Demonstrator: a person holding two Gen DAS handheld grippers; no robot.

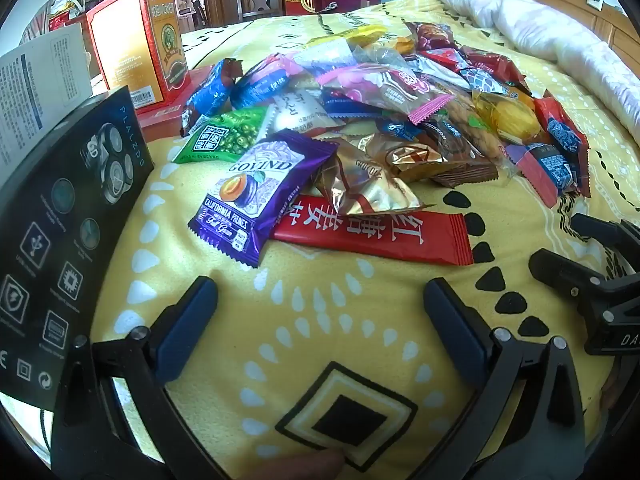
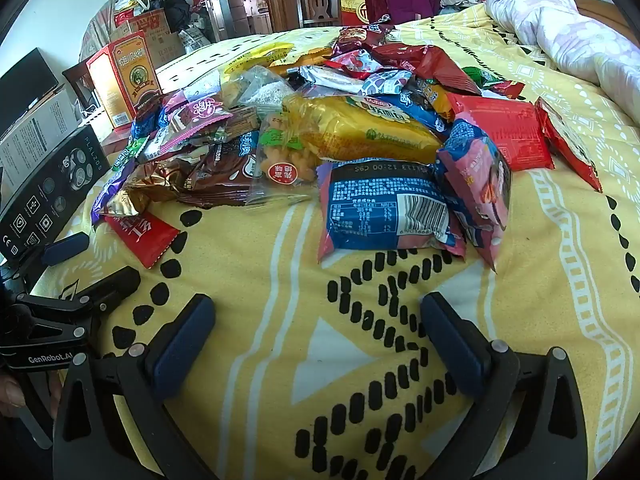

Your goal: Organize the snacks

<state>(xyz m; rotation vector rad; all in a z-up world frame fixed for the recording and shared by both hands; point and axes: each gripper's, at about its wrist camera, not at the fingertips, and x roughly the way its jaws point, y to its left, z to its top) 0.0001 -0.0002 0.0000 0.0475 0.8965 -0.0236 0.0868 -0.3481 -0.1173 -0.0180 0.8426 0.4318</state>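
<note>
Both tongs stand wide and hold nothing above the yellow bedspread (image 1: 360, 340). The left tongs (image 1: 320, 320) face the snack pile (image 1: 360, 100) at twelve o'clock, a purple prune packet (image 1: 256, 192) nearest. The right tongs (image 2: 318, 332) have a blue packet (image 2: 384, 208) at twelve o'clock; a black box (image 1: 60, 220) stands at nine o'clock

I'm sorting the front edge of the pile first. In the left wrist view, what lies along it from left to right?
Black printed box → purple California Prunes packet → long red sachet with white characters → the other gripper's black fingers at the right edge.
</note>
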